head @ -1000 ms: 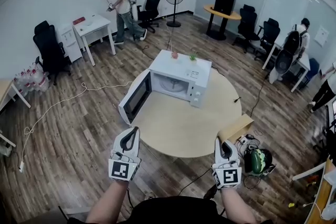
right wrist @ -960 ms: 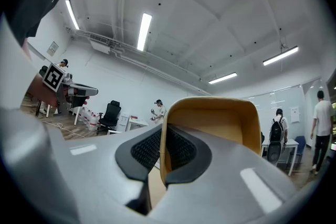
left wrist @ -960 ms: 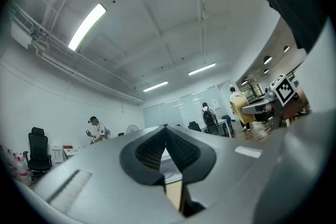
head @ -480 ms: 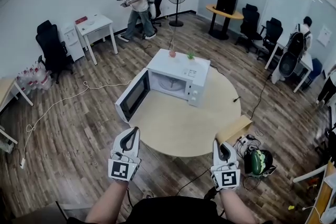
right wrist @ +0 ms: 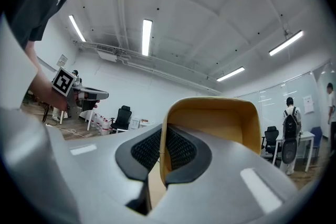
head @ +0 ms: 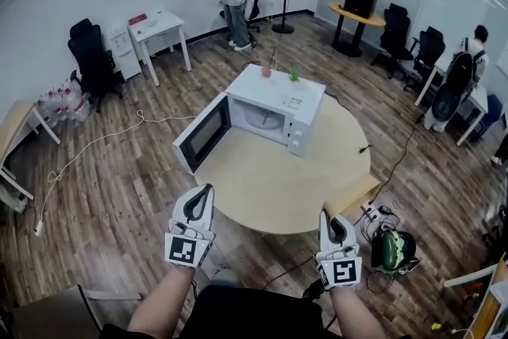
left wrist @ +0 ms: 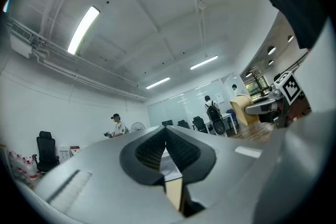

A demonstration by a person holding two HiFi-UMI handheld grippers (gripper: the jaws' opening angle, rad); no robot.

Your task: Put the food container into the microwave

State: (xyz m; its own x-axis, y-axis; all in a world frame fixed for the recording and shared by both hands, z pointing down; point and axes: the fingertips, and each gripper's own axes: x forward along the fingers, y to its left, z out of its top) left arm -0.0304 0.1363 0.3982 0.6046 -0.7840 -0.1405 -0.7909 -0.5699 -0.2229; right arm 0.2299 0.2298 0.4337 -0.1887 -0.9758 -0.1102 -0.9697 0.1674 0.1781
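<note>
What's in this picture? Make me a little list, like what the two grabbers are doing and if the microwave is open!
table: round, light wood
microwave: white, on the table, its cavity looks empty
microwave door: swung wide open
food container: tan, open-topped, by the table's near edge, not yet in the microwave
right gripper: jaws pinching the food container's wall
left gripper: jaws together, holding nothing

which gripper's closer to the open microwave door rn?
Left. The left gripper hovers at the table's near edge, almost straight in front of the microwave door. The right gripper is farther off, well to the door's right.
</note>
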